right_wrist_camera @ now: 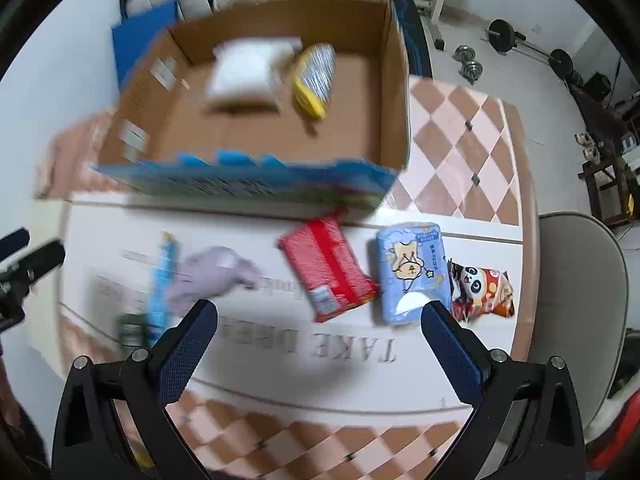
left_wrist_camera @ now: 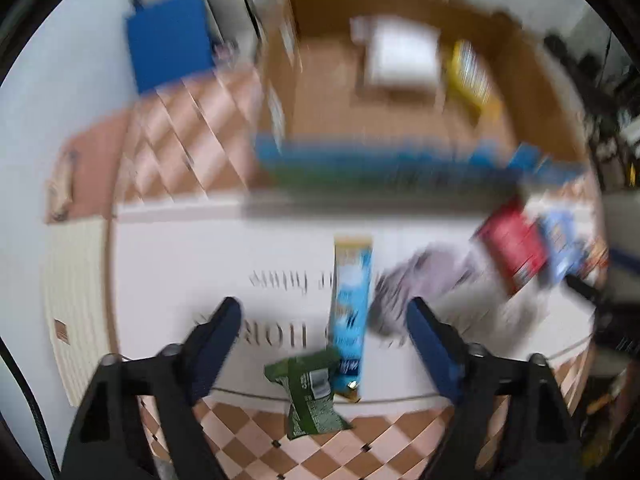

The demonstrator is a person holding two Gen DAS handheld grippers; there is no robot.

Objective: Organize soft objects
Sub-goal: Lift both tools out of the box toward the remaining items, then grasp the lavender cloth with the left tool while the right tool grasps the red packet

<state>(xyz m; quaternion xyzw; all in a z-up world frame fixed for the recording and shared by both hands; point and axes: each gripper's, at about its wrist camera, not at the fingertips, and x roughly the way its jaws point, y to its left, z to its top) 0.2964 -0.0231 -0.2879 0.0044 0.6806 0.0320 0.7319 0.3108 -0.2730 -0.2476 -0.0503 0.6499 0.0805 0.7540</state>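
Note:
Both views look straight down on a white mat [right_wrist_camera: 360, 364] with soft packs on it. My left gripper [left_wrist_camera: 322, 314] is open above a long light-blue packet [left_wrist_camera: 352, 304] and a green packet [left_wrist_camera: 312, 392]; its pads touch neither. A lilac cloth [left_wrist_camera: 424, 276] lies just right of them. My right gripper [right_wrist_camera: 318, 314] is open over bare mat, just short of a red pack [right_wrist_camera: 328, 268] and a blue tissue pack [right_wrist_camera: 412, 272]. A panda snack bag [right_wrist_camera: 480, 288] lies farther right. Behind, an open cardboard box [right_wrist_camera: 396, 92] holds a white pack [right_wrist_camera: 248, 72] and a yellow-edged packet [right_wrist_camera: 316, 76].
The table has a checked cloth [right_wrist_camera: 452, 152] with a rounded edge. A grey chair [right_wrist_camera: 580, 280] stands at the right. Weights and a bench [right_wrist_camera: 504, 34] are on the floor beyond. A blue board [right_wrist_camera: 136, 40] leans behind the box. The left view is motion-blurred.

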